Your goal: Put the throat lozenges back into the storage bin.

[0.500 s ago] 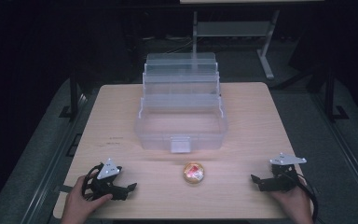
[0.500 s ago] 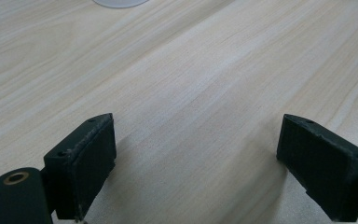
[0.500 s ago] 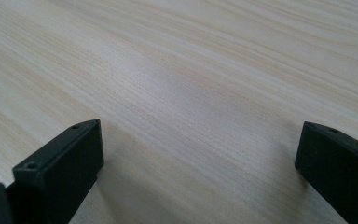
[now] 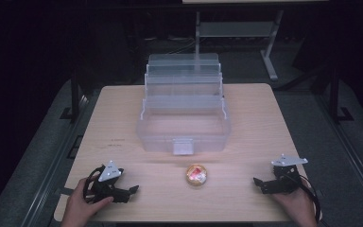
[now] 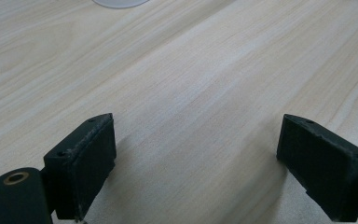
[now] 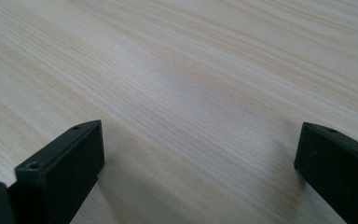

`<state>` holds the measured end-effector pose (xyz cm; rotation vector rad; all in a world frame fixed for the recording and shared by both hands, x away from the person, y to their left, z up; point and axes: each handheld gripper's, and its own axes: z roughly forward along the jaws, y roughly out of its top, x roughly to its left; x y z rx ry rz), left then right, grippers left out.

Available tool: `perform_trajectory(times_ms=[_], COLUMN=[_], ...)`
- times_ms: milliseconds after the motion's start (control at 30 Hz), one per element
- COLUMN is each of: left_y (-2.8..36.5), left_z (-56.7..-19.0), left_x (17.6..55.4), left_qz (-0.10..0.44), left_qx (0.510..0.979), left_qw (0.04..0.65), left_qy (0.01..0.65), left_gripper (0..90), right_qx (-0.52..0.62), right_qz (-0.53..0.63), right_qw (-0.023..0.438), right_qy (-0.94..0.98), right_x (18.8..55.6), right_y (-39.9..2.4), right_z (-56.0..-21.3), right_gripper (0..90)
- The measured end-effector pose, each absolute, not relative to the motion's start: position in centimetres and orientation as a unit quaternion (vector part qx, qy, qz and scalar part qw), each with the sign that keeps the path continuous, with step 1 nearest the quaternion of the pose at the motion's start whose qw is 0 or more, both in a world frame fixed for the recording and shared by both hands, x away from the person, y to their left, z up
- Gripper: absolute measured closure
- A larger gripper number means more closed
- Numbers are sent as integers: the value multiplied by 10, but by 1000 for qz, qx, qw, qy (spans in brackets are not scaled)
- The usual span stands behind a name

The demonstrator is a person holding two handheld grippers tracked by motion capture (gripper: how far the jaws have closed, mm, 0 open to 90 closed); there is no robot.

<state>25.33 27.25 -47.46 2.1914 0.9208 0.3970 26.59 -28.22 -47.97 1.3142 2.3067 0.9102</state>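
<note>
High view is giving me a pale wooden table (image 4: 264, 123) with bare board running wide on both sides of the clear plastic tiered storage box (image 4: 183, 113) that is sitting open at the centre toward the far edge, its trays stepping back and up; I am seeing nothing inside the front tub, though the upper trays are too hazy to judge. Just in front of the box's latch, on the near half of the board, a small round amber container with something red and white inside (image 4: 196, 175) is standing apart from everything, roughly midway between my two tools. My left gripper (image 4: 131, 190) is lying low near the near-left corner, a hand (image 4: 82, 206) wrapping its handle, jaws pointing right toward the container. My right gripper (image 4: 259, 182) is resting near the near-right edge, held by the other hand (image 4: 295, 205), jaws pointing left. Left gripper view and right gripper view are both showing jaws spread wide over bare wood grain, pinching nothing.
</note>
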Motion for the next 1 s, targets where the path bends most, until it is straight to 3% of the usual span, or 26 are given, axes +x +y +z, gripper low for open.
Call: perform_trajectory(times_ms=[1000], left_y=[272], left_z=[-475], left_x=[253], left_qz=[154], left_qx=[849], left_qw=[358], left_qy=[357], left_gripper=[108], right_qx=[419], right_qz=[337], right_qw=[124], right_qy=[834], right_x=[272], right_y=[-250], right_z=[-455], right_gripper=[8])
